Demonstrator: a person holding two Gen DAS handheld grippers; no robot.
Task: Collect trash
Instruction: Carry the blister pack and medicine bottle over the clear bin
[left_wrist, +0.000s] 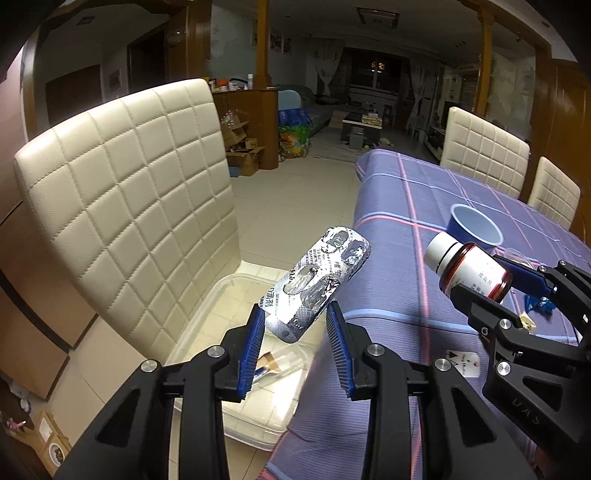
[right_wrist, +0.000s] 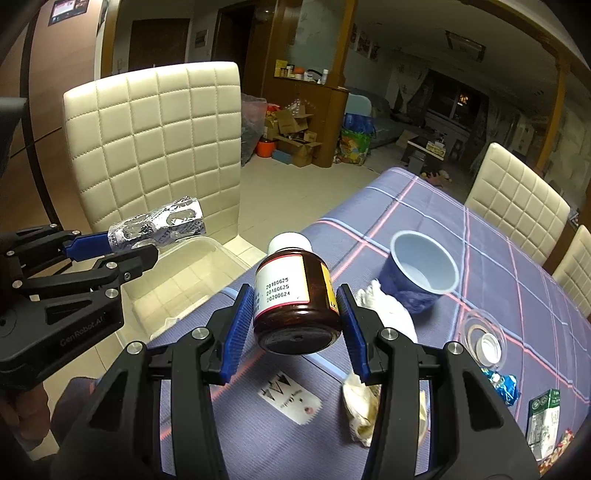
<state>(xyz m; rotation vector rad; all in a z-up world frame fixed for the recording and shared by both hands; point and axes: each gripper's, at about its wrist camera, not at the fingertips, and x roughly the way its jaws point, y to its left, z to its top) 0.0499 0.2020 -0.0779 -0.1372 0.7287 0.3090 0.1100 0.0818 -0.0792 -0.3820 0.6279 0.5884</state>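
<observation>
silver foil blister pack (left_wrist: 319, 284), curled, is clamped in the left tongs (left_wrist: 295, 325) above the clear plastic bin (left_wrist: 236, 417) on the cream quilted chair (left_wrist: 125, 192). brown glass pill bottle (right_wrist: 295, 306) with white cap is gripped sideways in the right tongs (right_wrist: 295, 325) over the purple plaid desk (right_wrist: 480, 258), near a blue cup (right_wrist: 421, 273).

left tongs (left_wrist: 295, 325) clamped, right tongs (right_wrist: 295, 314) clamped, both angled downward
</observation>
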